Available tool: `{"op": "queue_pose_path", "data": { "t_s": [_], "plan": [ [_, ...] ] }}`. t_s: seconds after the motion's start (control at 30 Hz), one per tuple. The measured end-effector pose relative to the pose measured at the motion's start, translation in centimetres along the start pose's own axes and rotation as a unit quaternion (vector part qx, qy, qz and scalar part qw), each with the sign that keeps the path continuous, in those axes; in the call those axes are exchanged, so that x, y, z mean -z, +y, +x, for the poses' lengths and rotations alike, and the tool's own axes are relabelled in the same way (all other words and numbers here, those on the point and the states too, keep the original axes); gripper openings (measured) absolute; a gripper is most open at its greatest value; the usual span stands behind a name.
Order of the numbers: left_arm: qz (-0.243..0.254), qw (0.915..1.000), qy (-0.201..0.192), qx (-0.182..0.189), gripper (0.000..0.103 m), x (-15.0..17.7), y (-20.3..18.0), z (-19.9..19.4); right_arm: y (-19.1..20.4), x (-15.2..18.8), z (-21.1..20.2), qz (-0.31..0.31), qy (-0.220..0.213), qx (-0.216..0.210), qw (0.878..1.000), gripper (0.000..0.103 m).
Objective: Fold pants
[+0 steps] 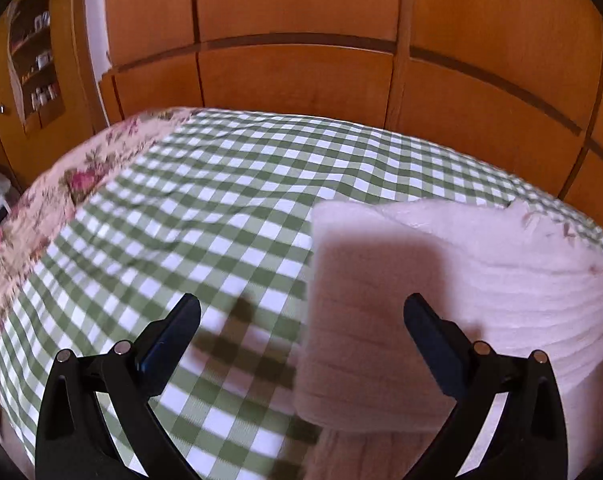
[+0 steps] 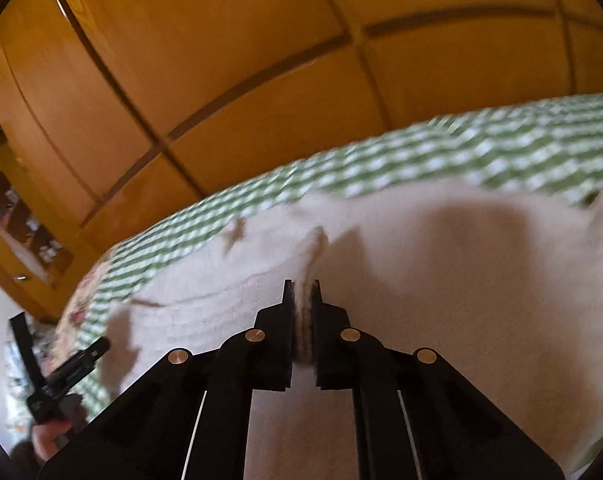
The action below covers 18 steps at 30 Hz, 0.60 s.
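Note:
Pale pink pants (image 1: 481, 264) lie folded on a green-and-white checked bedspread (image 1: 205, 208). In the left wrist view they fill the right side, with a folded flap (image 1: 357, 320) raised in front. My left gripper (image 1: 301, 312) hovers above the flap's left edge, jaws wide open and gripping nothing. In the right wrist view the pants (image 2: 441, 280) spread across the middle. My right gripper (image 2: 302, 286) is shut on a pinched ridge of the pink fabric. The left gripper (image 2: 73, 364) shows at the lower left of that view, held by a hand (image 2: 49, 436).
A wooden wardrobe (image 1: 301, 72) stands right behind the bed. A floral cover (image 1: 61, 192) runs along the bed's left edge. An open shelf niche (image 1: 37, 56) with small items is at the far left.

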<state>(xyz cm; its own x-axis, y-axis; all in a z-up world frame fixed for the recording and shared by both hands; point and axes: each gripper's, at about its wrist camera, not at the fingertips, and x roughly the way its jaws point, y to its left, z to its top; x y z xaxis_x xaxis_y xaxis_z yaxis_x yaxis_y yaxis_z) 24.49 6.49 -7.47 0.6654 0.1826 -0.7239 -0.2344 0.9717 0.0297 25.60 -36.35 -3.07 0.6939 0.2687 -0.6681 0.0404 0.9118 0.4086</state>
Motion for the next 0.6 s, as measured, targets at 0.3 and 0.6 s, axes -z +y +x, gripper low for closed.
{"op": "queue_pose_path", "data": {
  "t_s": [0.3,0.6],
  "plan": [
    [0.008,0.9983,0.054,-0.020,0.101,0.5,-0.5,4.3,-3.3,2.1,2.5,0.044,0.028,0.015,0.999,0.006],
    [-0.004,0.9983,0.051,-0.028,0.101,0.9,0.0,3.0,-3.8,2.6,1.6,0.051,0.014,0.006,0.999,0.012]
  ]
}}
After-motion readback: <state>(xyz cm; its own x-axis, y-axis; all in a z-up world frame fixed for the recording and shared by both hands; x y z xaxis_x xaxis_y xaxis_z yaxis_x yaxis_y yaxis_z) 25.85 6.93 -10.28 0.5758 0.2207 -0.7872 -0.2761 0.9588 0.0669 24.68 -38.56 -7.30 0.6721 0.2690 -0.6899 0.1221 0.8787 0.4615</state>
